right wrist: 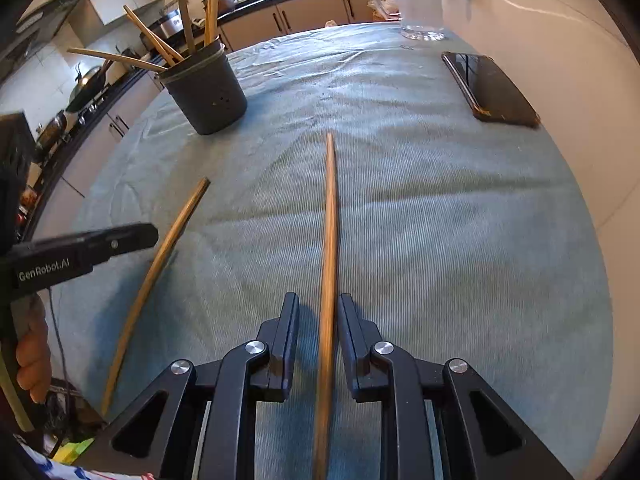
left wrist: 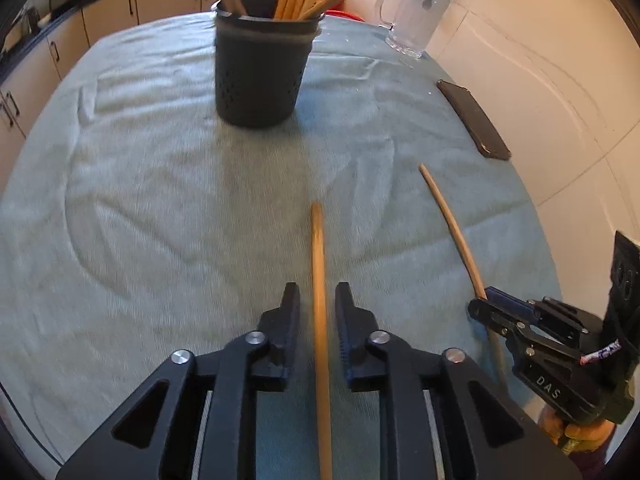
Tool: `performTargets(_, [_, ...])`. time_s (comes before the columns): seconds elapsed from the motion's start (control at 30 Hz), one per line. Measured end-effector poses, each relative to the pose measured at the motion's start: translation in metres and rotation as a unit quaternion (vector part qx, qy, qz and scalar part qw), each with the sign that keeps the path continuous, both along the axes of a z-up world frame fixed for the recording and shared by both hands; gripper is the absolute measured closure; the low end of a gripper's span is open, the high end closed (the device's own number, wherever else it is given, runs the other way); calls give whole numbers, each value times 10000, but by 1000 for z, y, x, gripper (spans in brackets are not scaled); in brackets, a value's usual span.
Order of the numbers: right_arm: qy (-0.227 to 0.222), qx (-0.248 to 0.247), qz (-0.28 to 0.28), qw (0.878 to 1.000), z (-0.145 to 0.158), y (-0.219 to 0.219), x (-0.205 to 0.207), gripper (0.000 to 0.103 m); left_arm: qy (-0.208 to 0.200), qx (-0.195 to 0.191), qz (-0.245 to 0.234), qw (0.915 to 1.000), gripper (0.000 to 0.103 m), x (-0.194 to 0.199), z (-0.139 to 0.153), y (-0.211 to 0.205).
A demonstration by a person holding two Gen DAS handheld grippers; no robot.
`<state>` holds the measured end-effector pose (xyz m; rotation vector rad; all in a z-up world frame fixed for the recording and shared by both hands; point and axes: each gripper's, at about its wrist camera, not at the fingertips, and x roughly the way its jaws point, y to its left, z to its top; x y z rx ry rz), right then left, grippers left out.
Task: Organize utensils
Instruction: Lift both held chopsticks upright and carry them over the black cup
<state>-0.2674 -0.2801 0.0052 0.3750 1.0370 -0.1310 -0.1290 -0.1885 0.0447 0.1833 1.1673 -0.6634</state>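
Note:
Two wooden chopsticks lie on the teal cloth, pointing away from me. My left gripper straddles one chopstick, jaws a little apart with a gap on both sides of the stick. My right gripper straddles the other chopstick the same way, pads not pressing it. Each view shows the other tool: the right gripper at its chopstick, the left gripper over its chopstick. A dark grey perforated holder with several chopsticks stands farther back.
A glass mug stands at the far right corner of the cloth. A black phone lies near the right edge by the white wall. Kitchen cabinets and a dark counter run behind the table.

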Motion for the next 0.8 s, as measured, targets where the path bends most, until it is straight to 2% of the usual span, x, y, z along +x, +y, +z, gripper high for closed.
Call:
performTargets(0.13, [75,-321,199,9993,4,-3,32,82,68,187,-149,9997,86,17,-11,-23])
performTargets(0.37, [334,-394,252,9984,-1,-19,92,86,-39,482,-267,9985,86,34,-16,-40])
performTargets(0.63, [321,-862,357,9951,-3,-10,124,95,-264,442,-354,9980,86,31,-15,-41])
performTargets(0.67, [272,-893,328,9951,-3,-11,125,97,-291,436,-365,9980,94,31,-15,-41])
performTargets(0.8, [144,-787,184,9966,-1,-17,124,98,-303,121,-217,9992,96,33,-7,-31])
